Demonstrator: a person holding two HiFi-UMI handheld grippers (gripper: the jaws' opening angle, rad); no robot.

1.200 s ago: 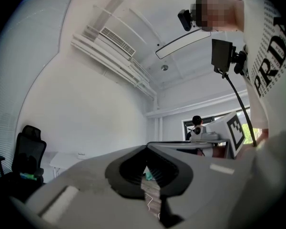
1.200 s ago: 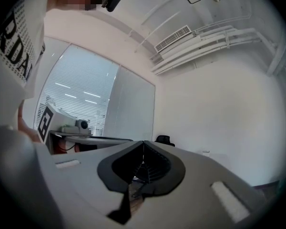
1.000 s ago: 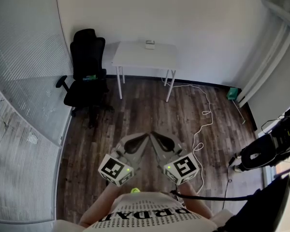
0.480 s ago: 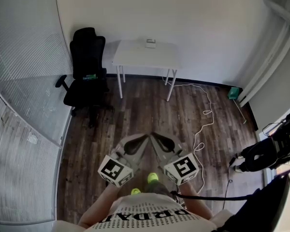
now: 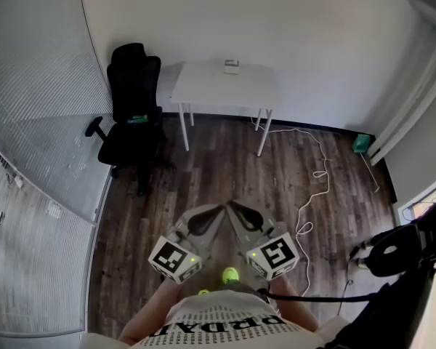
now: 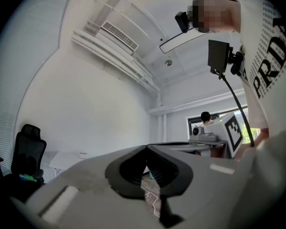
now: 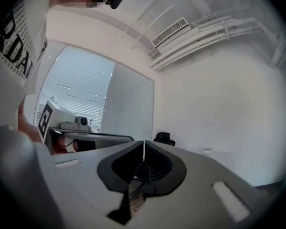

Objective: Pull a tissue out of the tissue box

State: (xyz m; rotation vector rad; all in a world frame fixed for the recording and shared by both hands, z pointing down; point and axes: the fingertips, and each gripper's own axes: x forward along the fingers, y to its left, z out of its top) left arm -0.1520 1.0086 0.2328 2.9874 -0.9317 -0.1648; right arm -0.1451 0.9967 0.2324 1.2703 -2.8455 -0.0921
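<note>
table, white, bears tissue box; wood floor; black chair

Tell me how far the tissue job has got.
Done: nothing. In hand: left tool and right tool are shut, empty, near the body. Left: reach the white table across the room, where a small box, likely the tissues, sits, and pull one out.

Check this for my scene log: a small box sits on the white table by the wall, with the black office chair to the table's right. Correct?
No. The head view shows the black office chair left of the white table, not right. The small box does sit on that table by the wall.
</note>
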